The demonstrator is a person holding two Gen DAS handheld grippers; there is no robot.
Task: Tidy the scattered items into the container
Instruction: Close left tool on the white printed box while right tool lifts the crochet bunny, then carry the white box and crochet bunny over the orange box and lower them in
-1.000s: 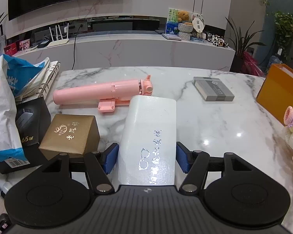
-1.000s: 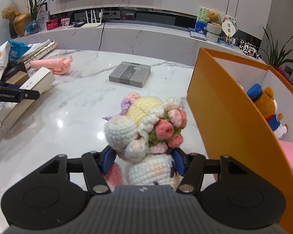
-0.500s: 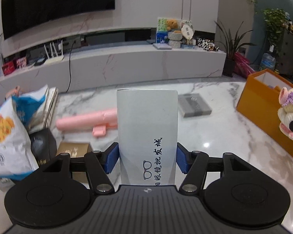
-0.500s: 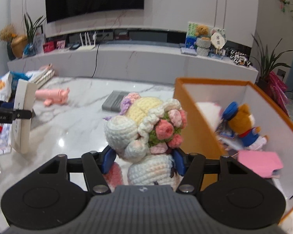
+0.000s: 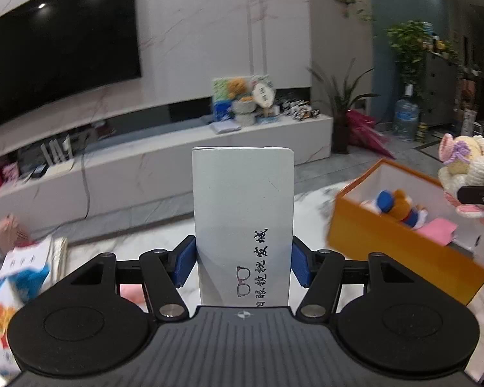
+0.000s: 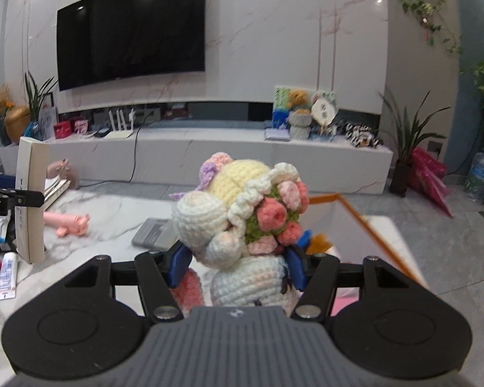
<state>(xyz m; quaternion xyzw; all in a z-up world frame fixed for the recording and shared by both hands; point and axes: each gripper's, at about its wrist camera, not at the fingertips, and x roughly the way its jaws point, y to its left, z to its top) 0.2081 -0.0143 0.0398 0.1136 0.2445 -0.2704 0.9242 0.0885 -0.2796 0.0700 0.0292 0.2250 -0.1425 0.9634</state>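
My left gripper [image 5: 243, 266] is shut on a white glasses case [image 5: 243, 213] and holds it upright, high above the marble table; the case also shows in the right wrist view [image 6: 30, 200]. My right gripper [image 6: 237, 262] is shut on a crocheted doll [image 6: 242, 206] and holds it in the air by the orange box [image 6: 371, 225]. In the left wrist view the orange box [image 5: 397, 251] sits to the right, with a stuffed bear [image 5: 400, 208] and a pink item [image 5: 435, 230] inside; the doll [image 5: 464, 171] hangs over its far right side.
On the marble table [image 6: 90, 245] lie a pink selfie stick [image 6: 67, 222], a grey box [image 6: 153, 232] and a white tube [image 6: 6, 274]. A snack bag [image 5: 3, 300] and papers sit at the left. A TV bench stands behind the table.
Both grippers have risen with their loads. The case has moved toward the orange box. The doll has moved over the box's edge.
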